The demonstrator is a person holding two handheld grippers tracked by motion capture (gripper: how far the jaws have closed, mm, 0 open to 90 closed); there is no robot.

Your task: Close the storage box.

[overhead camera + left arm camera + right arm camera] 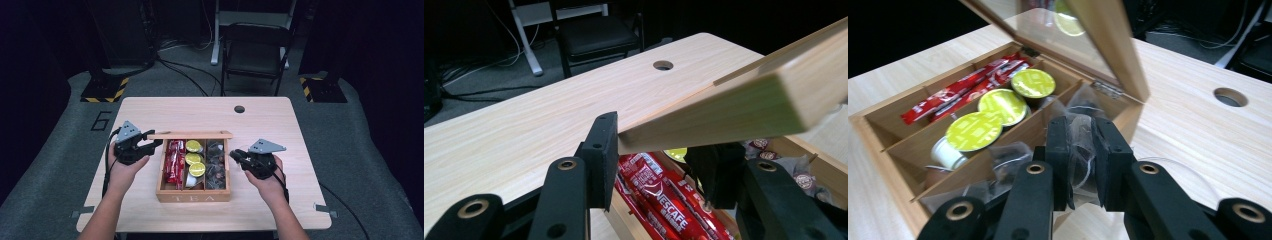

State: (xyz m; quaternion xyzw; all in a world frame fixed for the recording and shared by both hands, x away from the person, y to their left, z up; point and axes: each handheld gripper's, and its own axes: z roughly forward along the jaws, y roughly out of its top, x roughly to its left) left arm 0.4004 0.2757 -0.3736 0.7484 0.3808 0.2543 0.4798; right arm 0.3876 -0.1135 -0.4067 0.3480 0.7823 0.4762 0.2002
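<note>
A pale, matt wooden table with fine straight grain carries a light wooden box of smooth, unvarnished-looking boards. Its lid, a wooden frame around a glossy clear pane that mirrors the contents, sits between the matt black plastic jaws of the left gripper. Just below those jaws lie shiny red foil sachets. Ahead of the right gripper, also matt black plastic with brass-coloured rivets, are crinkled clear plastic packets and capsules with satin yellow-green foil lids.
</note>
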